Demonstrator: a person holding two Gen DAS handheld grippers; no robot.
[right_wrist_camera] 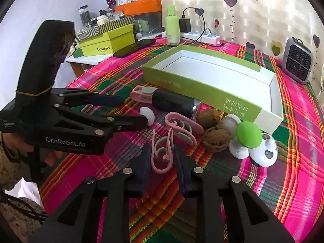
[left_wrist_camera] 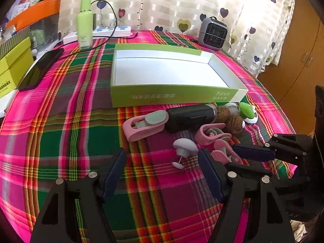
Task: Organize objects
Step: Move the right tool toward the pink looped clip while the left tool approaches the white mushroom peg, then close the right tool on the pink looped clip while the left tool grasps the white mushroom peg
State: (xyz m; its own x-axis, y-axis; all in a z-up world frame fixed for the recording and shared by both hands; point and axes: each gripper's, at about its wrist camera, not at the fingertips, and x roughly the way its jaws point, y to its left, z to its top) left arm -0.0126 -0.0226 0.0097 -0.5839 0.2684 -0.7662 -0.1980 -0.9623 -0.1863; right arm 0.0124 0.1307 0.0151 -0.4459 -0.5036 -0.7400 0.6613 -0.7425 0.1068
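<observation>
Pink clips (left_wrist_camera: 144, 126), walnuts (left_wrist_camera: 235, 121), a black cylinder (left_wrist_camera: 190, 119) and small white knobs lie in a loose pile on the plaid tablecloth (left_wrist_camera: 60, 141), just in front of the green-and-white box (left_wrist_camera: 172, 75), whose inside holds nothing. In the left wrist view, the left gripper (left_wrist_camera: 162, 158) hangs with its jaws wide apart at six o'clock, nothing between them; a white mushroom-shaped knob (left_wrist_camera: 185, 145) sits just ahead, toward one o'clock. The right gripper (left_wrist_camera: 228, 158) enters from three o'clock, its fingers reaching the pink clips there. A green bottle (left_wrist_camera: 85, 26) stands at eleven o'clock, a small grey heater (left_wrist_camera: 212, 33) at one o'clock.

In the right wrist view, the right gripper (right_wrist_camera: 162, 158) is pinched narrow on a thin pink clip (right_wrist_camera: 162, 154) at six o'clock, pads pressing both sides. Two walnuts (right_wrist_camera: 216, 138) and a green-capped knob (right_wrist_camera: 249, 134) lie toward three o'clock, the box (right_wrist_camera: 212, 81) at one o'clock. The left gripper (right_wrist_camera: 133, 111) comes in from nine o'clock, spread wide.
</observation>
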